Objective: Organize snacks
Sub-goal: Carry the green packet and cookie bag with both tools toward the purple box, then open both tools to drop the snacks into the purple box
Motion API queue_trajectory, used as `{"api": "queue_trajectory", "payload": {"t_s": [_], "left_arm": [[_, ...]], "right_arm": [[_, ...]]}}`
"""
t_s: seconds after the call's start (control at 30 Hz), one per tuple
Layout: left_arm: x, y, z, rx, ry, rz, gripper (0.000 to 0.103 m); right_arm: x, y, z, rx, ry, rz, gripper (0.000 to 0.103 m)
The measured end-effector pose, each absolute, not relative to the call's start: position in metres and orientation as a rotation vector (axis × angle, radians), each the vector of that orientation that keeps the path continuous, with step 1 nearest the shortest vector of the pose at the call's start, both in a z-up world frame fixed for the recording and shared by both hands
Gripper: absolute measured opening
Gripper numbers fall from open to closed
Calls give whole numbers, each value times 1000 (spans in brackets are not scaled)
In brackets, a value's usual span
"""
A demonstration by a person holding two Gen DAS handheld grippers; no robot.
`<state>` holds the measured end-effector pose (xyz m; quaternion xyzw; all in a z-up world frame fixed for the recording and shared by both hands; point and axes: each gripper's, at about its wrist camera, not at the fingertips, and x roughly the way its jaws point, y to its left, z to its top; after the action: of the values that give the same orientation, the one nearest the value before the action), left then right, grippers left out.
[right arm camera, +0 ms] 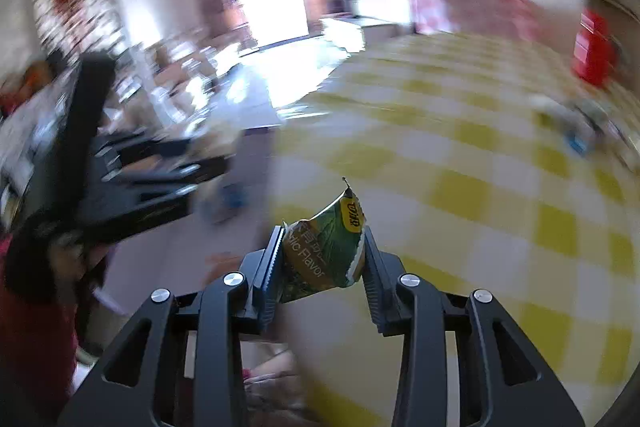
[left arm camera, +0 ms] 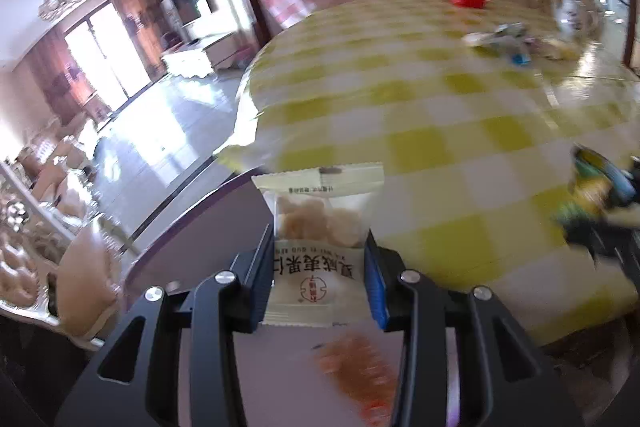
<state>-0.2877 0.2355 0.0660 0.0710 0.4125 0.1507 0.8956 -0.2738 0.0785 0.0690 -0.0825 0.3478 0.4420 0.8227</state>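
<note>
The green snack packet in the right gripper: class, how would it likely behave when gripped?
The green snack packet looks crumpled between the right gripper pads, so probably floppy and light. Its glossy film may slip.

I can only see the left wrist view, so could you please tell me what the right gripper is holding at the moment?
Observer: The right gripper is shut on a crumpled green snack packet.
Operator: Thank you. Can you read anything on it?
Observer: Part of the print reads "Flavor", and there is a yellow logo near its top corner.
Operator: And can you see my left gripper from there?
Observer: Yes, blurred at the left edge, the left gripper is off the edge of the yellow checked tablecloth.
</note>
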Motion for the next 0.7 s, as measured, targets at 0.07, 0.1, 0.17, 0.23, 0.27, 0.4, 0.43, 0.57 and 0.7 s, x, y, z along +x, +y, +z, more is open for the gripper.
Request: {"api": "queue_trajectory", "payload": {"t_s": [0.07, 0.1, 0.17, 0.23, 0.27, 0.4, 0.43, 0.57, 0.7], "left_arm": [[-290, 255, 65, 142, 865, 363, 40], [-291, 260, 66, 140, 863, 379, 40], [-293, 272, 66, 133, 859, 418, 40], [-294, 284, 65, 148, 869, 468, 41], [-295, 290, 63, 161, 887, 494, 43], [-296, 305, 64, 173, 899, 606, 71], [-297, 308, 66, 180, 881, 641, 88], [-298, 303, 75, 198, 844, 674, 94], [-292, 285, 72, 220, 843, 645, 95]], "right_arm": [[-290, 102, 71, -232, 728, 1012, 37], [-296, 112, 72, -255, 729, 1042, 37], [-308, 134, 71, -298, 735, 1107, 37], [-319, 150, 67, -337, 736, 1152, 38], [-322, 155, 65, -351, 741, 1172, 39], [-335, 171, 57, -376, 752, 1238, 71], [-335, 167, 57, -364, 738, 1234, 77], [-320, 146, 65, -309, 702, 1176, 77], [-292, 114, 71, -233, 697, 1090, 77]]}}
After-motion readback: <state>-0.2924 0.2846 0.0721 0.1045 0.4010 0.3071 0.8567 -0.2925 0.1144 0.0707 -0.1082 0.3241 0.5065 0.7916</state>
